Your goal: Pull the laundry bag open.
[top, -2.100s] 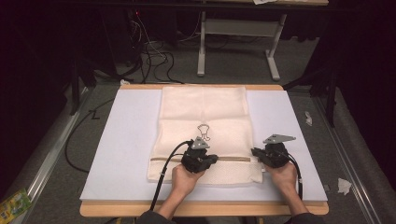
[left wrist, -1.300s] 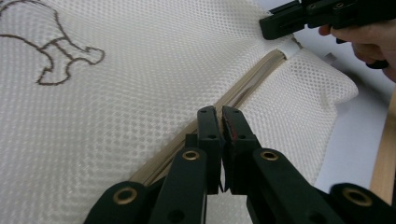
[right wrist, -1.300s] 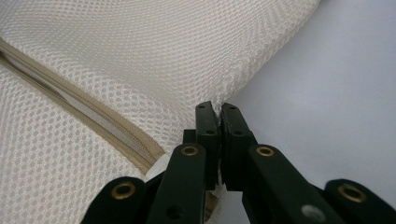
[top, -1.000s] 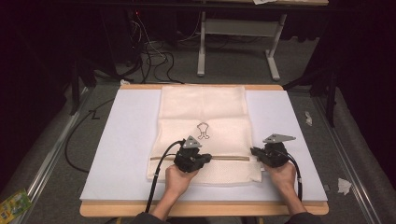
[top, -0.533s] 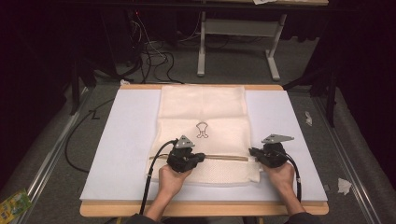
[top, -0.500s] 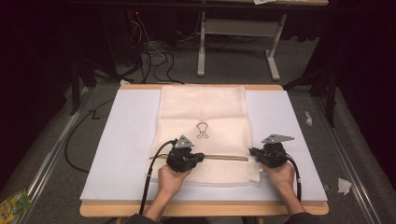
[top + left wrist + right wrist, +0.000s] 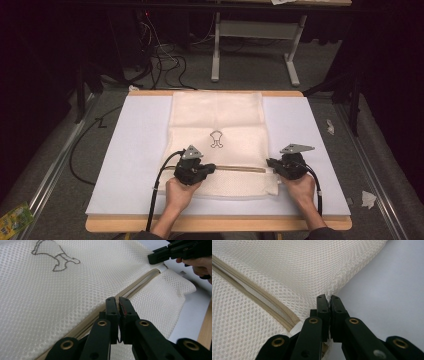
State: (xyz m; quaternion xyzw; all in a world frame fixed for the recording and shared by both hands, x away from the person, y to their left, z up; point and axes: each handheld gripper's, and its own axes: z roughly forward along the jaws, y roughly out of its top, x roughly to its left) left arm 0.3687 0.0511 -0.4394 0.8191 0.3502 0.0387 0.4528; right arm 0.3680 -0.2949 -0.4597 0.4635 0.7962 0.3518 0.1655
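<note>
We see the mesh bag [image 7: 217, 135] flat mid-tabletop, reaching the far edge. Left gripper [image 7: 210, 168] is clamped on its zipper [image 7: 240, 169]; right gripper [image 7: 270, 162] pinches the bag's right edge.

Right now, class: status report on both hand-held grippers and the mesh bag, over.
Left hand-held gripper shut on the tan zipper. Right hand-held gripper shut at the cream mesh laundry bag's edge. Nothing in the way.
</note>
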